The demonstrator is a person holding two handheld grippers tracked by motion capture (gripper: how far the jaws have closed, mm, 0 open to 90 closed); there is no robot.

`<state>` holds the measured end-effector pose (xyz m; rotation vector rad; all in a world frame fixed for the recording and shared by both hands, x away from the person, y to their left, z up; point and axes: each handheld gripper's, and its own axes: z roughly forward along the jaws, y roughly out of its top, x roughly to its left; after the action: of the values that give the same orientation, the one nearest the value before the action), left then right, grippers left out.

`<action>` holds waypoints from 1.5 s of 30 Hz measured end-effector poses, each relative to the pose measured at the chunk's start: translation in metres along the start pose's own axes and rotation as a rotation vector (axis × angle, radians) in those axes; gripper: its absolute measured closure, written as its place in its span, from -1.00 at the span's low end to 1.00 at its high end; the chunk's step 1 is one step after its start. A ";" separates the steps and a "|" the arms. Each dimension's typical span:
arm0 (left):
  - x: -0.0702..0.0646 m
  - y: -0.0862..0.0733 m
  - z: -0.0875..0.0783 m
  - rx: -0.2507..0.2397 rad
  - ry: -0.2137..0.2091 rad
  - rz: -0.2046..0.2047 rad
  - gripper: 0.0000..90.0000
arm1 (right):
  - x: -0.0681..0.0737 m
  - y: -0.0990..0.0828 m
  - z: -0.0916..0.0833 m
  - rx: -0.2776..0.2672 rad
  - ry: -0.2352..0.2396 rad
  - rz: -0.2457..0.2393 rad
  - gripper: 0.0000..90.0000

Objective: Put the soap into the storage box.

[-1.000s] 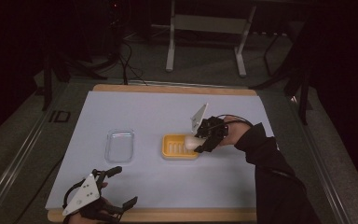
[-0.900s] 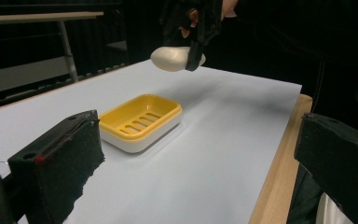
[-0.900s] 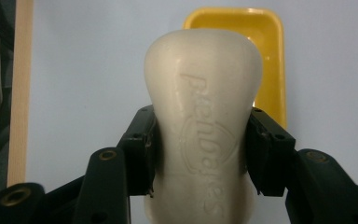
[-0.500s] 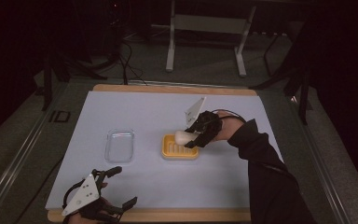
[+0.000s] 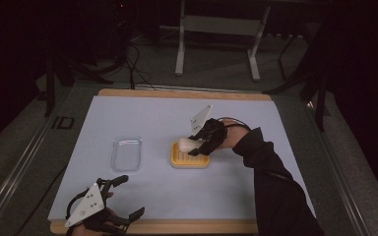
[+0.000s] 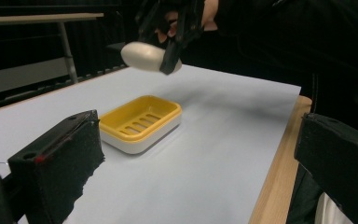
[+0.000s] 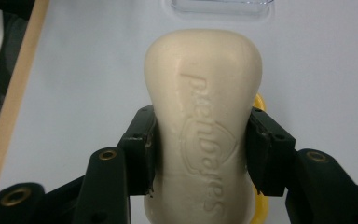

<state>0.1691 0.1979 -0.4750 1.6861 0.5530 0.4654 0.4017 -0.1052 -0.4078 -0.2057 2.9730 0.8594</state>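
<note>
A cream bar of soap (image 7: 203, 126) with embossed lettering is clamped at its waist by my right gripper (image 7: 200, 149). In the high view the soap (image 5: 187, 144) hangs just above the left end of a yellow soap dish (image 5: 190, 158) in the middle of the table, with the right gripper (image 5: 203, 142) shut on it. In the left gripper view the soap (image 6: 144, 57) floats above the empty dish (image 6: 140, 122). My left gripper (image 5: 120, 199) rests at the table's near left edge, jaws wide apart and holding nothing.
A clear plastic tray (image 5: 126, 153) lies left of the dish; its edge (image 7: 219, 7) shows beyond the soap in the right gripper view. The white sheet (image 5: 152, 118) covers a wooden-edged table (image 5: 187, 93). A metal stand (image 5: 216, 29) is behind the table.
The right gripper has lifted the soap out of the yellow dish and carried it a little left and up. The left gripper has stayed put.
</note>
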 end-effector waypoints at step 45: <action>-0.001 -0.001 0.001 0.013 -0.016 0.005 -0.97 | -0.023 -0.043 0.075 0.109 0.015 0.052 0.11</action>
<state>0.1687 0.1964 -0.4762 1.7025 0.5412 0.4520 0.4307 -0.0989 -0.4923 -0.1318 3.0413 0.7002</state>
